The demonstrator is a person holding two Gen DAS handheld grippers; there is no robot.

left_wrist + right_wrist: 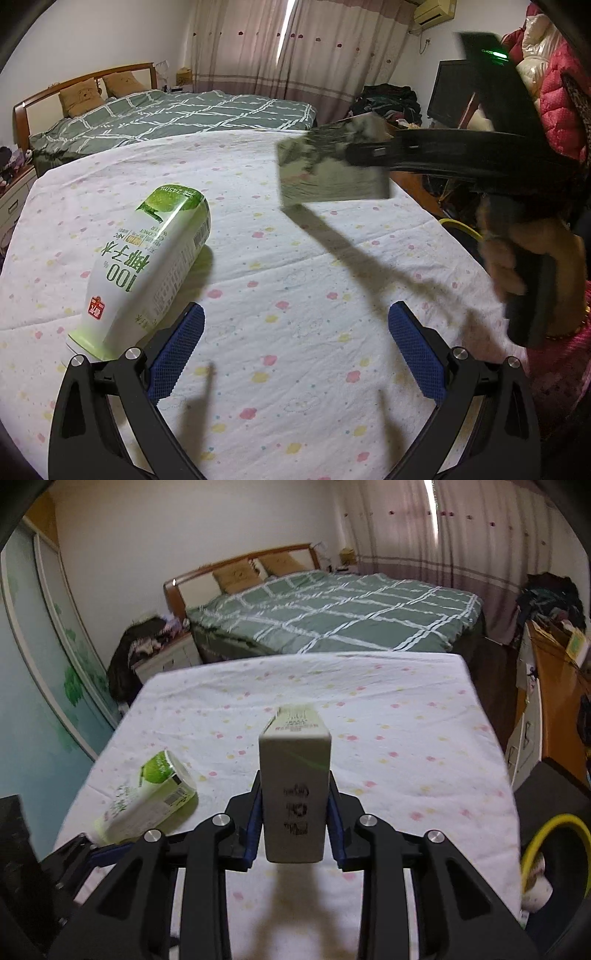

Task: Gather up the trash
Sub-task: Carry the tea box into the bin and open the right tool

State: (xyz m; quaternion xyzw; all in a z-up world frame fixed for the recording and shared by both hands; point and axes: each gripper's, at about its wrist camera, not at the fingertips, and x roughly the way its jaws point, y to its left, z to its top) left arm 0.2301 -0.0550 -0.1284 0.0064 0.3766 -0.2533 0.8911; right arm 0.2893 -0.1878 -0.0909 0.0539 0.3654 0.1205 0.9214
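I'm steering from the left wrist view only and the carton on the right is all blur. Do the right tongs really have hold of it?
Observer: Yes. In the right wrist view both blue pads of the right tongs press on the sides of the white carton, which hangs clear above the flowered tablecloth.
Operator: Is there anything else on the table beyond it?
Observer: No. Only the green and white coconut water bottle lies there, on its side, left of the carton.
Operator: Is there a bin anywhere?
Observer: I cannot tell. At the table's right edge sits a dark container with a yellow rim, mostly cut off.
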